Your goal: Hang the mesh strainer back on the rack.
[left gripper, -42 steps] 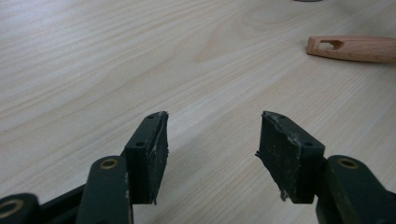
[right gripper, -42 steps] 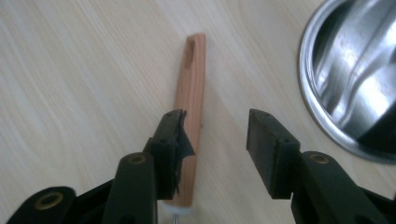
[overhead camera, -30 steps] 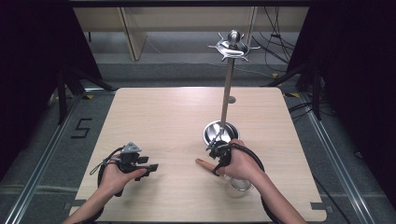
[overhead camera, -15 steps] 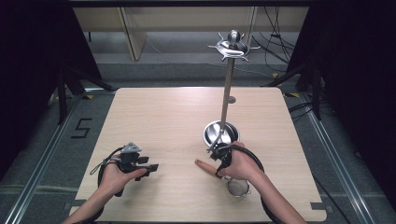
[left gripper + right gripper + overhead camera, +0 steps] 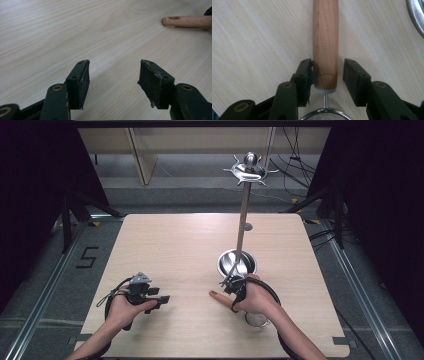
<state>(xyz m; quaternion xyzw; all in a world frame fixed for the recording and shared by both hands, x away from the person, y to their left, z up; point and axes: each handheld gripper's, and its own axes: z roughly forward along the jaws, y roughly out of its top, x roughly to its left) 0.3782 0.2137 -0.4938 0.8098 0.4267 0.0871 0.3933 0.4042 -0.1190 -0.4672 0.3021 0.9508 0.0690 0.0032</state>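
High view: two grippers are counted, one per hand. One strainer (image 5: 256, 319) with a wooden handle (image 5: 220, 297), one steel bowl (image 5: 236, 262) and one tall stand (image 5: 246, 195) topped by a spiked metal disc are seen on the table (image 5: 175, 245). The left gripper (image 5: 150, 296) is held low at the table's near left; wide bare wood is left ahead of it and toward the far edge. The right gripper (image 5: 231, 289) is placed over the strainer's handle, just in front of the bowl; the mesh end lies near the near edge.

Left gripper view: the jaws are spread wide, with nothing between them, just above bare wood. One handle tip (image 5: 186, 21) is seen at upper right, well apart.

Right gripper view: the jaws are parted around the handle (image 5: 325, 42) near its ferrule. The left pad (image 5: 312, 75) is touching the wood; a narrow gap is left at the right pad. The mesh rim (image 5: 325, 115) and bowl edge (image 5: 415, 15) are noted.
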